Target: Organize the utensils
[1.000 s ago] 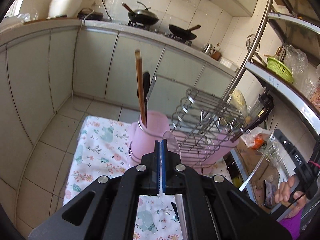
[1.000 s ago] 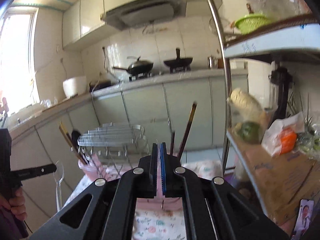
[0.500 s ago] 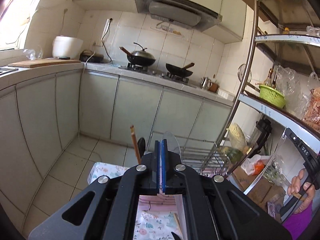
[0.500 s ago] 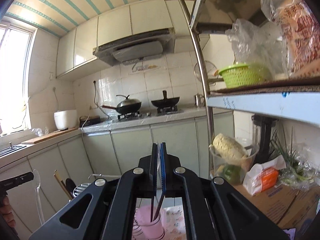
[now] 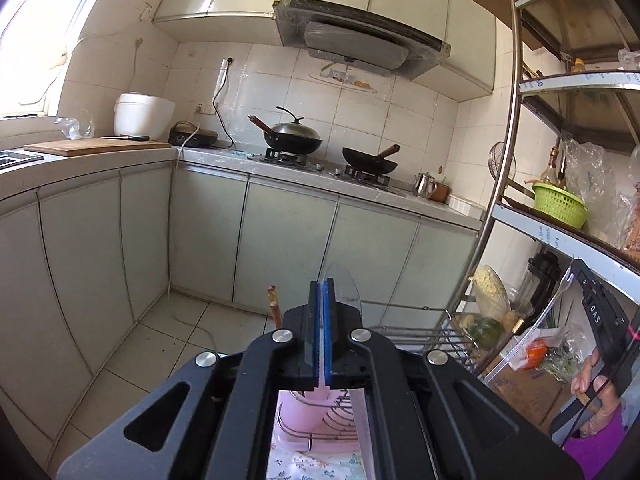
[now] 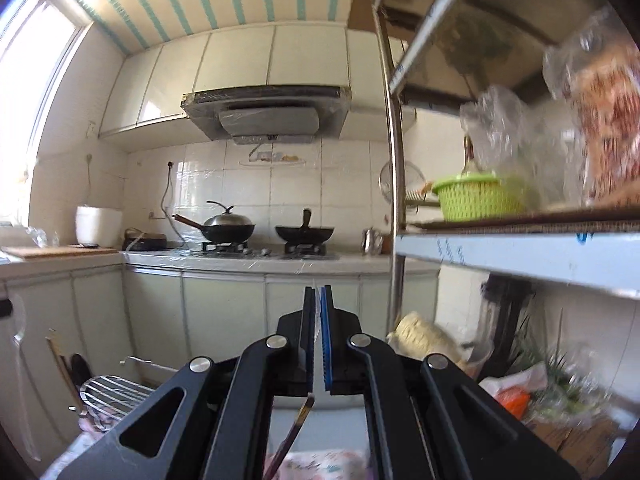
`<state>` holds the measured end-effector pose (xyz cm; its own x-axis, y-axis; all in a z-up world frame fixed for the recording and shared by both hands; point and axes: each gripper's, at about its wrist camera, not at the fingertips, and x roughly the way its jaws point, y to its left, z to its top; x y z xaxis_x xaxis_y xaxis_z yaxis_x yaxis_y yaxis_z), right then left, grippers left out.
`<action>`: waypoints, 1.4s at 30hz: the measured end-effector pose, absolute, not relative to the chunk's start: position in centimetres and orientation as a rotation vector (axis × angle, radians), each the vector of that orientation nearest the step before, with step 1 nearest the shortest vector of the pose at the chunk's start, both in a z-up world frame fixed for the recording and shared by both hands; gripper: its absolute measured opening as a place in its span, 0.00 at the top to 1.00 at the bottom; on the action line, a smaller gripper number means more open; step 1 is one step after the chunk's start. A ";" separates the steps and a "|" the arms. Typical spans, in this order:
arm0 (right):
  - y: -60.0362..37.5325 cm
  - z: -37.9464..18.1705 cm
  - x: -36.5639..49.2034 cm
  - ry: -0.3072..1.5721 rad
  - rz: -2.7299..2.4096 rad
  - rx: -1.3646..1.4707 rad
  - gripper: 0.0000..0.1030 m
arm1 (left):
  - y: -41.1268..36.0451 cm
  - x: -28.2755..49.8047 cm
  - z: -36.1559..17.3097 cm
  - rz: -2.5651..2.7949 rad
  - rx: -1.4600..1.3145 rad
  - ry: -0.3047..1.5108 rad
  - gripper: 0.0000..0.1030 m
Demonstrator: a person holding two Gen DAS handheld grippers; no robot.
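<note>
1. Left gripper (image 5: 322, 292): jaws clenched on a clear plastic spoon (image 5: 342, 284); its bowl stands up just past the blue pads and the handle runs down below them.
2. Right gripper (image 6: 317, 300): jaws nearly together with a thin gap between the pads. A clear plastic fork (image 5: 532, 332), seen from the left wrist, appears to be held in it; from its own camera I cannot tell what sits in the gap.
3. Landmark is the pink utensil cup (image 5: 304, 412), directly under the left gripper, standing at the end of the wire dish rack (image 5: 420, 340) on a floral cloth (image 5: 316, 468). Chopsticks (image 5: 274, 308) rise from the cup.
4. Step in hand, as I judge it: carry the spoon down into the cup. Tip the gripper so the handle leads, come straight over the cup mouth, keep clear of the chopsticks, and let go only once the handle is inside the rim.
5. Left view alone shows the cup, the fork and the person's right hand (image 5: 596, 384).
6. Right view alone shows a dark chopstick (image 6: 294, 432) rising below its jaws, and the spoon from the side, left of the rack.
</note>
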<state>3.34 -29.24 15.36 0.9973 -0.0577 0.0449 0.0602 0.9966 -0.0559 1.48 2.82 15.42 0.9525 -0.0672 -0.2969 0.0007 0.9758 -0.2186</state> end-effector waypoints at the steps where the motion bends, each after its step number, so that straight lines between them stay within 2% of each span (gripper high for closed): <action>1: -28.6 15.1 3.6 -0.058 -0.072 -0.097 0.98 | 2.9 1.7 15.4 -0.026 -0.221 0.300 1.00; 7: -26.2 12.6 5.8 -0.023 -0.055 -0.208 0.98 | 3.3 2.4 15.5 0.004 -0.237 0.276 1.00; 23: -26.0 7.2 6.5 0.162 0.053 -0.146 0.97 | 1.0 4.9 15.1 0.148 -0.133 0.162 1.00; 31: -26.6 6.6 6.8 0.191 0.068 -0.083 0.97 | -1.8 6.6 12.4 0.265 -0.002 0.021 1.00; 42: -27.0 5.7 7.1 0.220 0.082 -0.063 0.97 | -3.2 7.6 7.5 0.254 0.086 0.063 1.00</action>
<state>7.11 -26.98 5.75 0.9726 0.0741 -0.2202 -0.0879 0.9947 -0.0537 7.57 -3.24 7.49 0.9659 0.2538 -0.0517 -0.2484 0.9642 0.0926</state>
